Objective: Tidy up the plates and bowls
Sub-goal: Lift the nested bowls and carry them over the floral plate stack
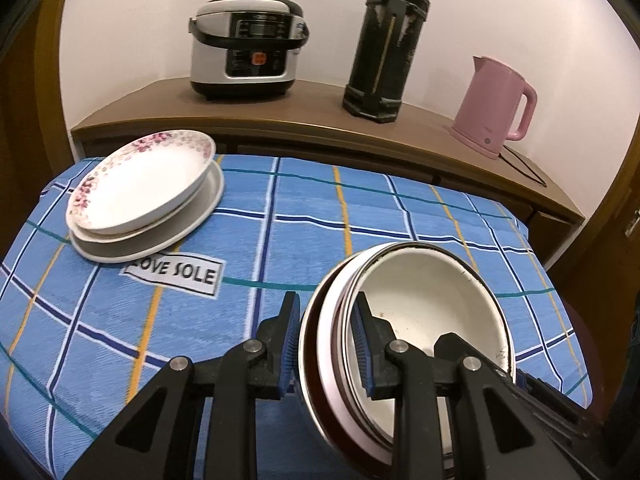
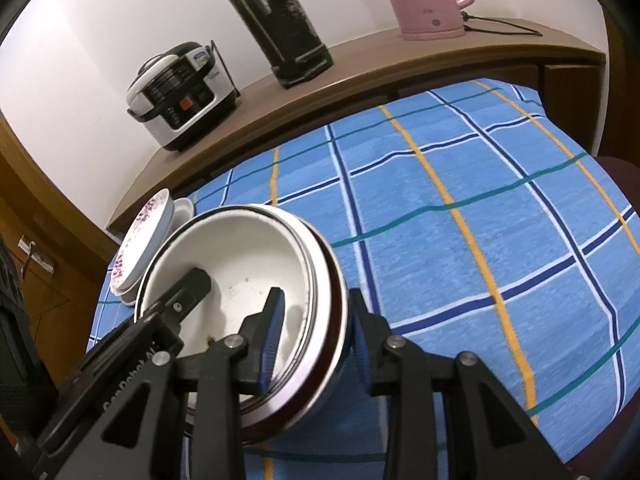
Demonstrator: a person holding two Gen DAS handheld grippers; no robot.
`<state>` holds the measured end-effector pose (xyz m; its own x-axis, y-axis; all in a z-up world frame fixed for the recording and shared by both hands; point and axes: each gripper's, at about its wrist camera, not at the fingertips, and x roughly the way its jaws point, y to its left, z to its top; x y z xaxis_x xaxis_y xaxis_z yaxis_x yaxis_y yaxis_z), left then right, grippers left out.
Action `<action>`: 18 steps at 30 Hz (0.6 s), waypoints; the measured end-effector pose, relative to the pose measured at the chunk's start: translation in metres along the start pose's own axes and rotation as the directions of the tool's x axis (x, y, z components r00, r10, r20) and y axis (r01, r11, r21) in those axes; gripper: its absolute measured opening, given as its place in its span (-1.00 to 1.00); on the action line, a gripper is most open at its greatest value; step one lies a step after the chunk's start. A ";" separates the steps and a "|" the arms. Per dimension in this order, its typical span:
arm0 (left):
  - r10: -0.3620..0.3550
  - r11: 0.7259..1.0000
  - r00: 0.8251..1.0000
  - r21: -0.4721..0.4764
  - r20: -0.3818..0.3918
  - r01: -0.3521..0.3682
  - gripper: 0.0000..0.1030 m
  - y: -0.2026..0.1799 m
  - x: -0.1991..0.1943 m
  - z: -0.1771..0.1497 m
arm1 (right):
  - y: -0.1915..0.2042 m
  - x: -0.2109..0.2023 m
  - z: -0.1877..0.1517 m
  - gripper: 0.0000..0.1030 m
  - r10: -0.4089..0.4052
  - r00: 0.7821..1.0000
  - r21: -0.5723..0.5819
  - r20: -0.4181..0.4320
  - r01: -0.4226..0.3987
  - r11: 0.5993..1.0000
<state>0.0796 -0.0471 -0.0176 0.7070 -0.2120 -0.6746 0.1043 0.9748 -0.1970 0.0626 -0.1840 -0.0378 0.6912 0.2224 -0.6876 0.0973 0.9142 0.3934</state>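
Note:
A stack of nested bowls [image 1: 432, 300], white inside with dark rims, sits over the blue checked tablecloth [image 1: 280, 240]. My left gripper [image 1: 326, 344] straddles the stack's left rim, one finger inside and one outside, closed on it. My right gripper [image 2: 312, 340] straddles the stack's [image 2: 240, 256] right rim the same way. The left gripper's finger [image 2: 188, 292] shows inside the bowl in the right wrist view. A floral plate [image 1: 140, 180] lies tilted on a plain white plate [image 1: 160, 236] at the far left of the table; they also show in the right wrist view [image 2: 140, 240].
A wooden sideboard [image 1: 320, 120] stands behind the table with a rice cooker [image 1: 248, 44], a tall black thermos [image 1: 384, 40] and a pink kettle [image 1: 496, 108] with its cord. A "LOVE SOLE" label [image 1: 176, 272] is on the cloth.

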 end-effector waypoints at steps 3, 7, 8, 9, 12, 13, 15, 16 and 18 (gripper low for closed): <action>0.015 1.000 1.000 -0.013 0.006 -0.015 -0.45 0.010 -0.004 -0.001 | 0.008 0.002 -0.003 -0.37 0.011 1.000 -0.013 -0.006 -0.011 1.000; 0.033 0.999 0.999 -0.026 0.013 -0.032 -0.45 0.022 -0.010 -0.002 | 0.020 0.005 -0.006 -0.37 0.030 0.999 -0.031 -0.015 -0.030 0.999; 0.039 0.999 0.999 -0.030 0.015 -0.038 -0.45 0.026 -0.011 -0.002 | 0.022 0.006 -0.007 -0.37 0.033 0.999 -0.034 -0.017 -0.034 0.999; 0.041 0.999 0.999 -0.032 0.016 -0.041 -0.45 0.028 -0.013 -0.002 | 0.024 0.006 -0.008 -0.37 0.037 0.999 -0.037 -0.019 -0.037 0.999; 0.054 0.998 0.998 -0.042 0.020 -0.053 -0.45 0.036 -0.016 -0.002 | 0.033 0.009 -0.010 -0.37 0.048 0.998 -0.049 -0.026 -0.049 0.998; 0.058 0.997 0.998 -0.046 0.021 -0.057 -0.45 0.039 -0.018 -0.003 | 0.036 0.009 -0.011 -0.37 0.052 0.998 -0.054 -0.029 -0.053 0.997; 0.068 0.996 0.997 -0.054 0.023 -0.066 -0.45 0.046 -0.020 -0.004 | 0.042 0.011 -0.013 -0.37 0.058 0.998 -0.062 -0.035 -0.060 0.996; 0.075 0.996 0.997 -0.059 0.024 -0.073 -0.45 0.050 -0.022 -0.005 | 0.045 0.013 -0.014 -0.37 0.062 0.997 -0.067 -0.039 -0.065 0.996; 0.084 0.994 0.996 -0.068 0.024 -0.082 -0.45 0.056 -0.024 -0.006 | 0.050 0.015 -0.017 -0.37 0.069 0.997 -0.075 -0.046 -0.073 0.995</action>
<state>0.0647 0.0120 -0.0170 0.7301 -0.1281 -0.6712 -0.0018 0.9819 -0.1893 0.0654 -0.1291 -0.0383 0.6627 0.3005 -0.6860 -0.0072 0.9185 0.3954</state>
